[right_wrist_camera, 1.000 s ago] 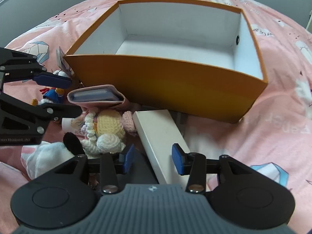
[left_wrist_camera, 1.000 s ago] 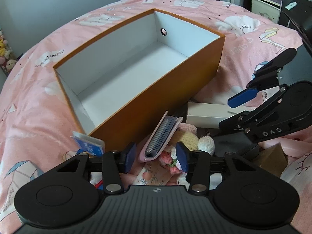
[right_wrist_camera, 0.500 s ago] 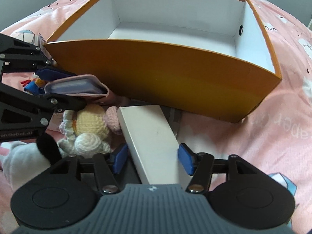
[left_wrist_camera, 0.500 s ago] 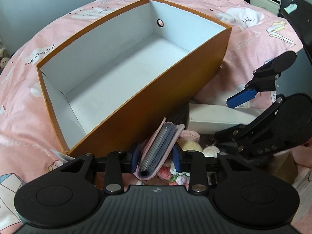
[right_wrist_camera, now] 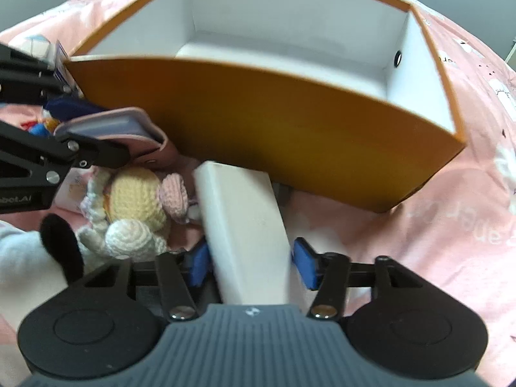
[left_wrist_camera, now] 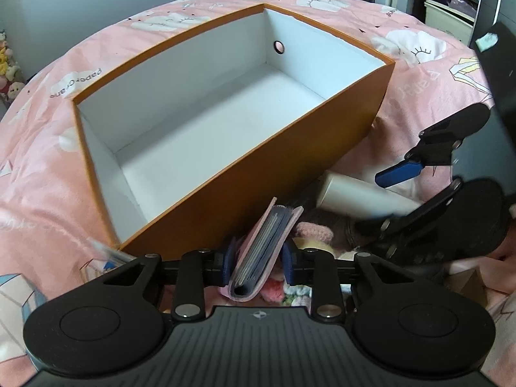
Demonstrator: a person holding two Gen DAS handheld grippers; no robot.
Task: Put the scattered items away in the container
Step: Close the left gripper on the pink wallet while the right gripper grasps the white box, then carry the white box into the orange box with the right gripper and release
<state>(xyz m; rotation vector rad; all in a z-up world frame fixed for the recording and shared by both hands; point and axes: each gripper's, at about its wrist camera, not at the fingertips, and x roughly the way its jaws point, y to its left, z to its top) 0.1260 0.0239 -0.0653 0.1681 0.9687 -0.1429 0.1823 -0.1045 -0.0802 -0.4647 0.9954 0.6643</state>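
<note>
Left tool (left_wrist_camera: 257,262): blue pads either side of the pink card wallet (left_wrist_camera: 262,253), looks pinched on it, pads touching the covers; wallet stands on edge, spine toward the camera, open end pointing ahead at the box wall. Judgement: grasp made, lift not yet done.

Right tool (right_wrist_camera: 251,262): pads straddle the white rectangular box (right_wrist_camera: 245,225). Left pad touching or nearly touching its side, right pad shows a small gap, so spread around it, not yet clamped. White box lies lengthwise between the pads, far end just under the near wall of the container.

Left of the right tool: crocheted doll (right_wrist_camera: 135,206) in yellow, white and pink, lying on the bed beside the white box. Further left a black-and-white plush (right_wrist_camera: 38,251), partly cut off. Small blue and red toy (right_wrist_camera: 42,127) behind the left tool arm, hard to identify. Blurred blue-white packet (right_wrist_camera: 59,61) at the container's near left corner.

Ahead of both tools: orange cardboard box (left_wrist_camera: 290,167), white inside, nothing in it; round hole in the far end wall. It sits on the pink printed bedsheet (left_wrist_camera: 38,167).

Progress, as a judgement: nothing packed yet. Two items being picked at once, wallet further along than the white box. Left over: doll, plush, small toy, packet, all still outside, clustered near the container's near wall.
</note>
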